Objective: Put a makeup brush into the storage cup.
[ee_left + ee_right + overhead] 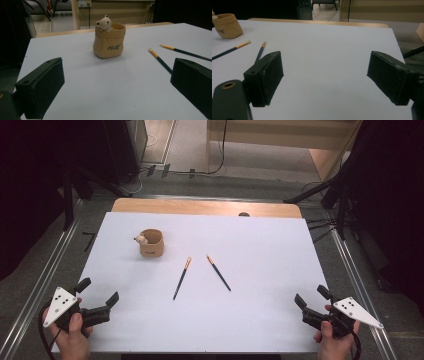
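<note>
Both the left gripper (100, 292) and right gripper (311, 299) rest wide open and empty at the near corners, leaving room to reach the 2 brushes (182, 278) (218, 272) lying mid-table, right of the bear pot (151, 243)

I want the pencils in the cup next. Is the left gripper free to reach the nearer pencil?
Probably yes: the left gripper is open and empty, and only bare white table lies between it and the left pencil.

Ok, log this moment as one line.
left gripper: open, empty | right gripper: open, empty | two pencils: flat on table | bear cup: upright, untouched
</note>
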Action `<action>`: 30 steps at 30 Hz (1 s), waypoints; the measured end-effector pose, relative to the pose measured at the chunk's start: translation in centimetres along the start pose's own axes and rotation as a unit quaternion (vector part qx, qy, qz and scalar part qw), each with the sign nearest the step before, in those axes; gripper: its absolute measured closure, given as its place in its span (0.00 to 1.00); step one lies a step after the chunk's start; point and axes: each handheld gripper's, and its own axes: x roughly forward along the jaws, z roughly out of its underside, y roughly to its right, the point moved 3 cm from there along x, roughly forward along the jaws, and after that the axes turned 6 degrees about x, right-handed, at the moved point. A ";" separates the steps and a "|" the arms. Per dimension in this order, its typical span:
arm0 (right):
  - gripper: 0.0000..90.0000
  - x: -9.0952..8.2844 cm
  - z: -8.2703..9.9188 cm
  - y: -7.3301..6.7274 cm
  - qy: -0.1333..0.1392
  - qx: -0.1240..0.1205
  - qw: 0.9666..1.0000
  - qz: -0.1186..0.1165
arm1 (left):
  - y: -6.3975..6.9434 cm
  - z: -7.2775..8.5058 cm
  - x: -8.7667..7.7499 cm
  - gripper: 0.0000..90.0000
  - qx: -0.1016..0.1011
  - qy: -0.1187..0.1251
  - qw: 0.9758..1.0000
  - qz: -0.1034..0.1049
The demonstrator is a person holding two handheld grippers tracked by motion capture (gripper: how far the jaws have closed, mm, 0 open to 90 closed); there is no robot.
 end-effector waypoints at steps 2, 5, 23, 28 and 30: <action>0.16 -0.1 0.0 0.0 0.001 0.001 1.000 -0.005 | 0.1 -0.1 0.0 0.00 -0.001 0.001 1.000 0.000; 0.16 -0.1 0.1 -0.2 -0.002 -0.008 1.000 -0.005 | 0.3 -0.2 0.1 0.00 0.001 -0.003 1.000 -0.001; 0.15 0.3 0.4 -0.5 -0.010 -0.021 1.000 0.001 | 2.9 -3.1 3.2 0.00 0.017 -0.003 0.999 0.040; 0.15 0.2 0.3 -0.5 -0.008 -0.019 1.000 -0.001 | 3.3 -3.6 3.8 0.00 0.023 -0.001 0.998 0.051; 0.16 0.2 0.3 -0.6 -0.010 -0.019 1.000 -0.001 | 3.5 -4.0 4.1 0.00 0.025 -0.001 0.998 0.054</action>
